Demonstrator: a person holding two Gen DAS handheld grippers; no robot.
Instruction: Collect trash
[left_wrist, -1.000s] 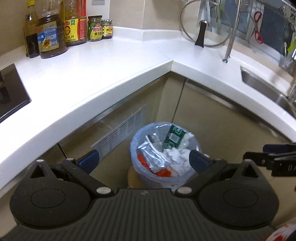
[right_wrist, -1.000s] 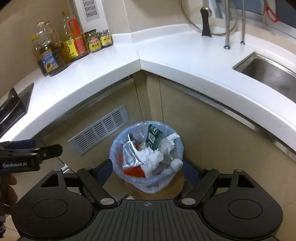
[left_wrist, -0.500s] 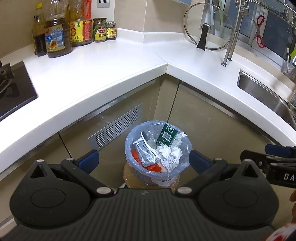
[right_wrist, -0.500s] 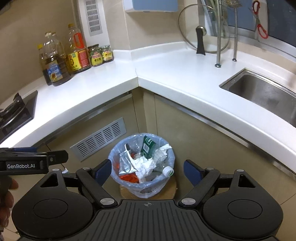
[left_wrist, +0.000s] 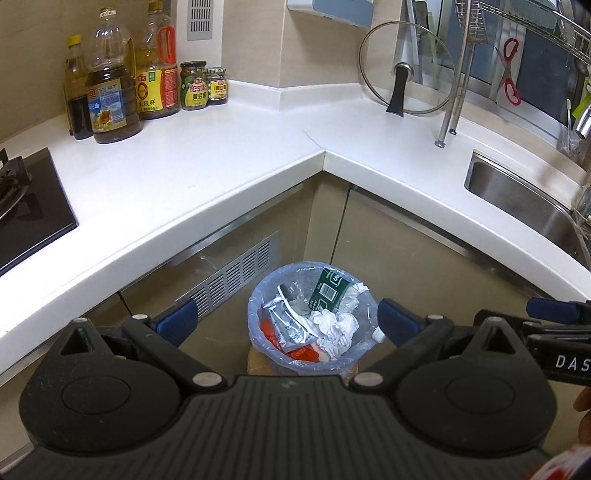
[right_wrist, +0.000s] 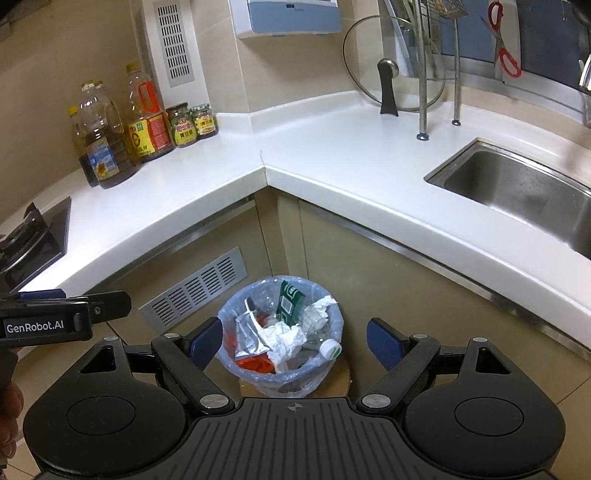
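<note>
Both views are lit evenly by soft indoor light from above. The white tabletop (left_wrist: 207, 166) is bright, almost washed out. The cabinets below the tabletop are dimmer. Fisheye distortion bends the tabletop edge strongly toward the picture borders. The sink (right_wrist: 517, 192) shows soft reflections. The focus is sharp, with slight blur at the corners.

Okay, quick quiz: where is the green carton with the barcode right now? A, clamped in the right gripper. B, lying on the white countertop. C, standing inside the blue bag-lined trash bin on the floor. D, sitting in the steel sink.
C: the green carton stands among crumpled paper inside the blue bag-lined trash bin on the floor, and the right gripper is open and empty.
</note>
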